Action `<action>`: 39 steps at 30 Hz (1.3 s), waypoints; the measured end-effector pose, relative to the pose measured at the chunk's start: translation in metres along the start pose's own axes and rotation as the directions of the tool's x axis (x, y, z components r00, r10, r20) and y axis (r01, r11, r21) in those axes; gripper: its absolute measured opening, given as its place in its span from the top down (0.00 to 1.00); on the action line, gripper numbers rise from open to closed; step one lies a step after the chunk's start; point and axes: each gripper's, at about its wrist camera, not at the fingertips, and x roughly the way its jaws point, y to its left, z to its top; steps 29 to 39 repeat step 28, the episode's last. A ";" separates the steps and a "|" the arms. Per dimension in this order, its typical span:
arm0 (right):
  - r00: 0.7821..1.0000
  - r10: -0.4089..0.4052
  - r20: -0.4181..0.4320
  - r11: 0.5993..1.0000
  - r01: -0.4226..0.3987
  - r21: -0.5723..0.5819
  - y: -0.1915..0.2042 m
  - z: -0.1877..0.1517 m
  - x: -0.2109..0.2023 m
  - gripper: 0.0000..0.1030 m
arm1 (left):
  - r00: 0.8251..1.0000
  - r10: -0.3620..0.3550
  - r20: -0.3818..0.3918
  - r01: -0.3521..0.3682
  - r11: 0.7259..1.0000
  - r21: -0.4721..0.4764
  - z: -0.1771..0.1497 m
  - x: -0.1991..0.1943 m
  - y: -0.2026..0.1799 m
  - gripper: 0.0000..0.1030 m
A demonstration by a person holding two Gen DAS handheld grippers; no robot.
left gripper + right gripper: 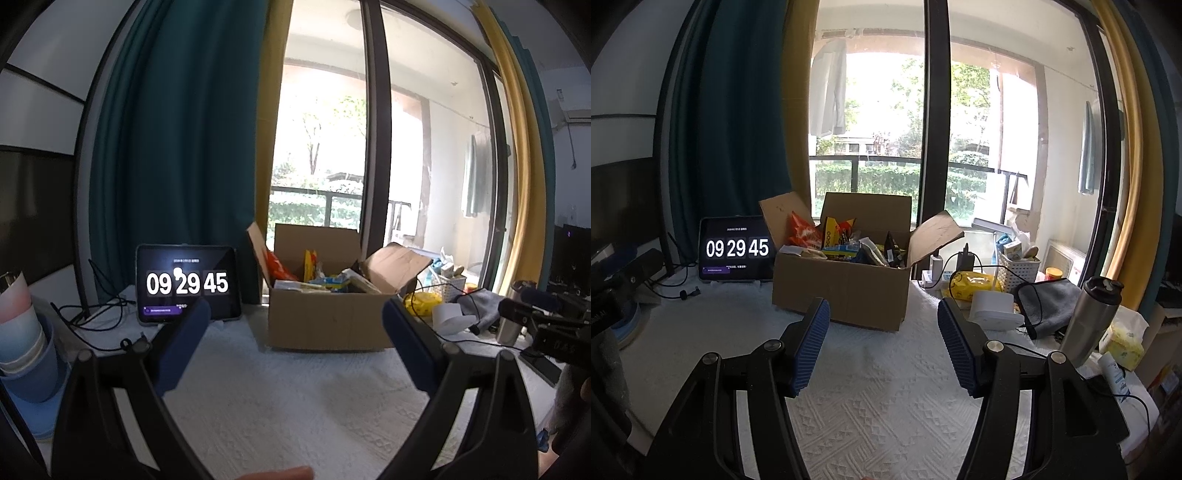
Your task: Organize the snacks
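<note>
Standing apart with nothing between them, the jaws of the left gripper [295, 325] and right gripper [882, 332] are aimed at the snacks [846, 242] heaped in the open cardboard box [846, 291] ahead; one topmost packet should be approached from above.

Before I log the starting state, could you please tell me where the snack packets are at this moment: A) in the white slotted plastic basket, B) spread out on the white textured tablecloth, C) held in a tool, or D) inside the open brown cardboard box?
D: the snack packets sit inside the open brown cardboard box.
</note>
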 end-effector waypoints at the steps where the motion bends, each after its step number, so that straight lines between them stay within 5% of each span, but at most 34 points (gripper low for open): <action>1: 1.000 0.000 -0.001 1.000 0.000 0.001 -0.001 0.000 0.002 0.37 | 1.000 0.000 0.000 0.000 1.000 0.001 0.000 0.001 0.000 0.07; 39: 0.999 -0.011 -0.039 0.999 0.012 0.032 -0.018 -0.002 0.030 0.37 | 0.999 0.011 -0.030 -0.010 1.000 0.029 -0.002 0.030 -0.015 0.07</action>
